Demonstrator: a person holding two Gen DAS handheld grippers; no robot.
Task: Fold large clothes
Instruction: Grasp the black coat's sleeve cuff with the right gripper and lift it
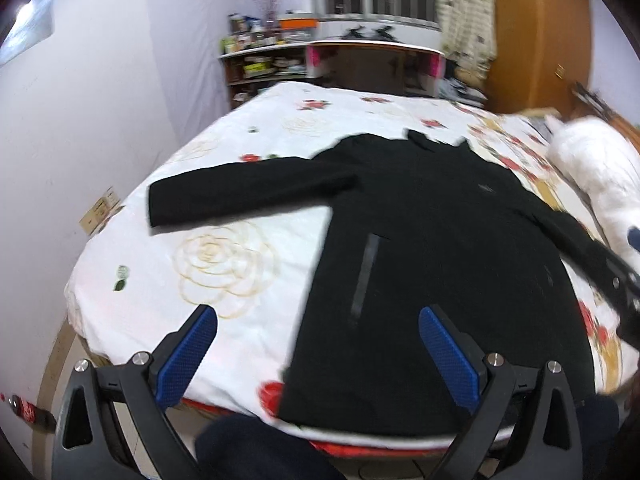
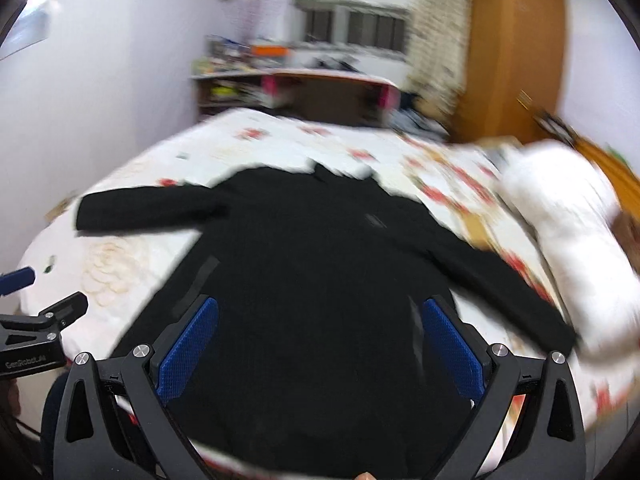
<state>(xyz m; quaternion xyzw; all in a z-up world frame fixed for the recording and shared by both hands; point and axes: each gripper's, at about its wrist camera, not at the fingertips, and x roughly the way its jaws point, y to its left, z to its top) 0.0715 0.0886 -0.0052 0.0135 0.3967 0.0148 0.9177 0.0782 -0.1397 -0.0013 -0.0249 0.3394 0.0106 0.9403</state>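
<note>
Coat point(image 1: 420, 248) lies spread across floral bedsheet point(image 1: 224, 264) near shelves point(image 1: 264, 68).

There is one black coat point(image 1: 432, 248) with two long sleeves. It lies on one bed point(image 1: 248, 128). There is one white pillow point(image 1: 596, 176). Two grippers show, the left gripper point(image 1: 318, 320) and the right gripper point(image 2: 320, 312).

Black coat point(image 1: 420, 248) flat on bed (sleeves spread); unfolded
</note>
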